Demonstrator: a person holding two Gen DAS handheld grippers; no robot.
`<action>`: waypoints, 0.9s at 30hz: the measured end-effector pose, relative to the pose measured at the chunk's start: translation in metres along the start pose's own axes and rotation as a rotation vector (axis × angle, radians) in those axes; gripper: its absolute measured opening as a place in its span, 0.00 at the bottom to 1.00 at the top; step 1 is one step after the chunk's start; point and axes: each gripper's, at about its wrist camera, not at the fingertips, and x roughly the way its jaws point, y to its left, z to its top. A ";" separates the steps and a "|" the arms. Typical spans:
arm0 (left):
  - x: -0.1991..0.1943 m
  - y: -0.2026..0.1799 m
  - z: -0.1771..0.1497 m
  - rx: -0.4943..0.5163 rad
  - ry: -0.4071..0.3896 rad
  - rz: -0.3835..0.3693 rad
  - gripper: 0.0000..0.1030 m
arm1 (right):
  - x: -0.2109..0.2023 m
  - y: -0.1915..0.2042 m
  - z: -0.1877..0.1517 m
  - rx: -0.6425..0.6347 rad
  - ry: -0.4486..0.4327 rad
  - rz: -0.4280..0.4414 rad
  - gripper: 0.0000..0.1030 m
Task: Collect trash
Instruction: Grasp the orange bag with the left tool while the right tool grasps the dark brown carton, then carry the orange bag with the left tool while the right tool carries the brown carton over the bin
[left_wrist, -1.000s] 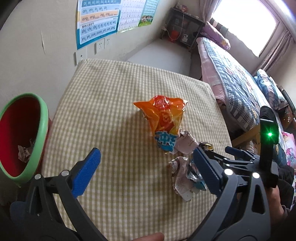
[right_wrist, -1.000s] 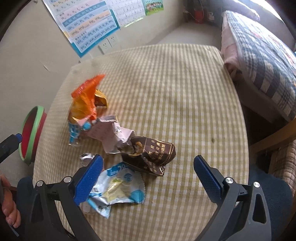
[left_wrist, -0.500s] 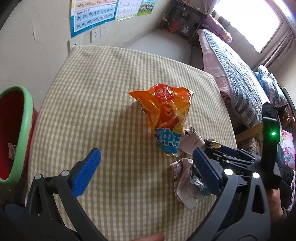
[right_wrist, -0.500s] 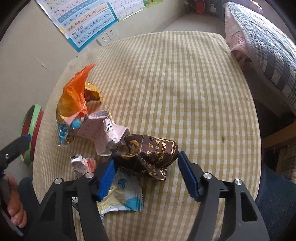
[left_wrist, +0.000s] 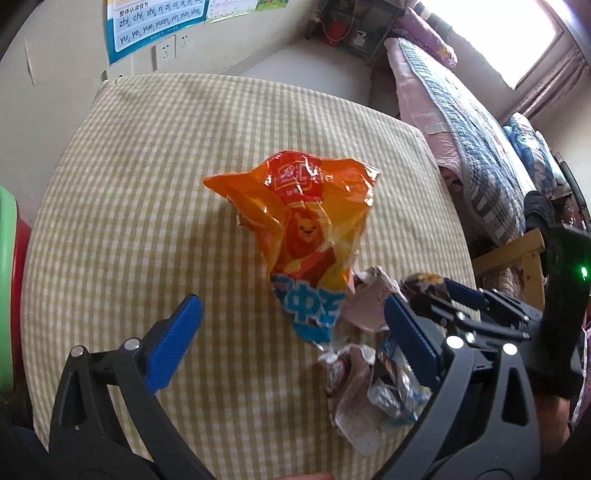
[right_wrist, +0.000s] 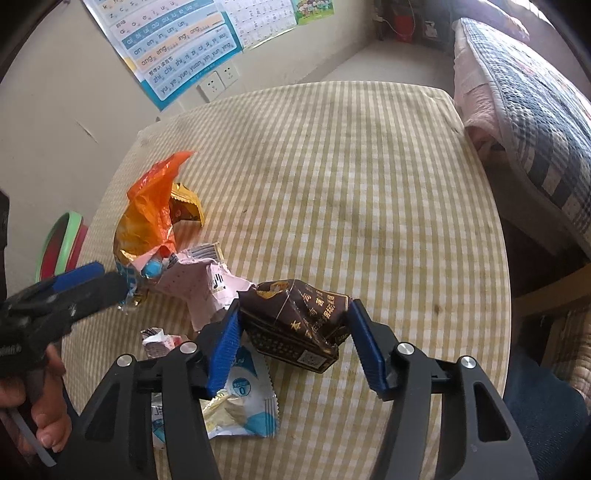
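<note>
Brown snack wrapper (right_wrist: 295, 321): near edge of checked tabletop (right_wrist: 369, 184), clamped between right gripper (right_wrist: 293, 350) fingers, nearly closed. Adjoining: pink crumpled paper (right_wrist: 195, 280) touching at left; blue-white packet (right_wrist: 240, 410) beneath the left finger; orange chip bag (left_wrist: 306, 236) beyond. Left gripper (left_wrist: 291, 332): fingers wide apart, holding nothing, before the orange bag. Right view only: red bin with green rim (right_wrist: 62, 243) beside tabletop. Room: bed (left_wrist: 461, 122), wall poster (right_wrist: 177, 48).

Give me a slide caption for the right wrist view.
Right hand-held gripper shut on brown wrapper amid trash on checked table.
</note>
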 end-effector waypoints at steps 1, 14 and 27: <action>0.002 0.001 0.001 -0.006 0.004 -0.004 0.83 | 0.000 0.001 0.000 -0.007 -0.003 -0.004 0.55; 0.008 0.012 0.000 -0.044 0.044 -0.095 0.35 | -0.004 -0.003 0.000 0.018 -0.014 0.008 0.54; -0.045 0.011 -0.010 -0.006 -0.041 -0.058 0.34 | -0.035 0.011 0.002 -0.001 -0.087 -0.001 0.54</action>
